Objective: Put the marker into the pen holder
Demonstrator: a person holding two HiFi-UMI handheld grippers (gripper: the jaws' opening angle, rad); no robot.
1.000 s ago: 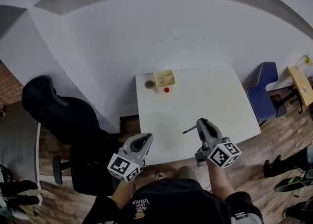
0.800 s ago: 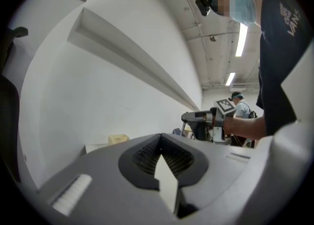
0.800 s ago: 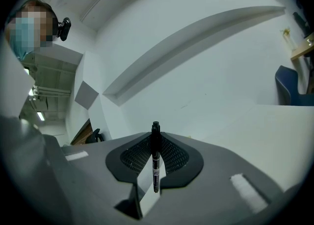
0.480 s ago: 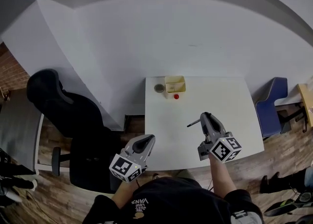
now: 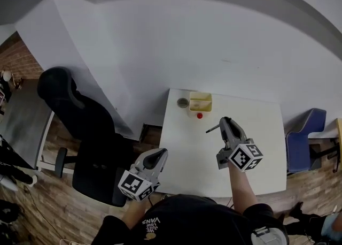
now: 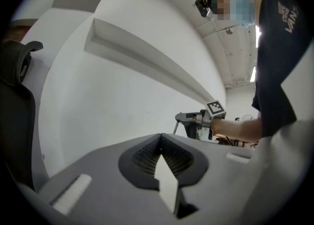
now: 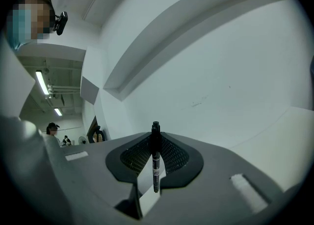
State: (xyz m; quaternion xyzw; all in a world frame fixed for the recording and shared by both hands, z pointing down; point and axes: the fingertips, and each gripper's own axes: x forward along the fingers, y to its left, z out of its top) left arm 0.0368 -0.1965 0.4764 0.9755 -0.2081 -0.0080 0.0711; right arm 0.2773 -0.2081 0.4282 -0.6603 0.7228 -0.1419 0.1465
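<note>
In the head view a pale yellow pen holder (image 5: 200, 101) stands at the far edge of the white table (image 5: 251, 153). My right gripper (image 5: 224, 122) hovers over the table just right of it and nearer to me, shut on a black marker (image 5: 212, 129) that sticks out to the left. In the right gripper view the marker (image 7: 155, 156) stands upright between the jaws of the right gripper (image 7: 155, 139). My left gripper (image 5: 160, 154) hangs beyond the table's left edge; in its own view the left gripper (image 6: 161, 143) is shut and holds nothing.
A small red object (image 5: 199, 115) lies in front of the holder and a grey round item (image 5: 183, 102) sits to its left. A black office chair (image 5: 80, 121) stands left of the table, a blue chair (image 5: 302, 138) to the right. A white wall rises behind.
My right gripper has carried the marker forward and now sits much nearer the pen holder. The head view has swung, so the table shows further right. The left gripper keeps its place.
</note>
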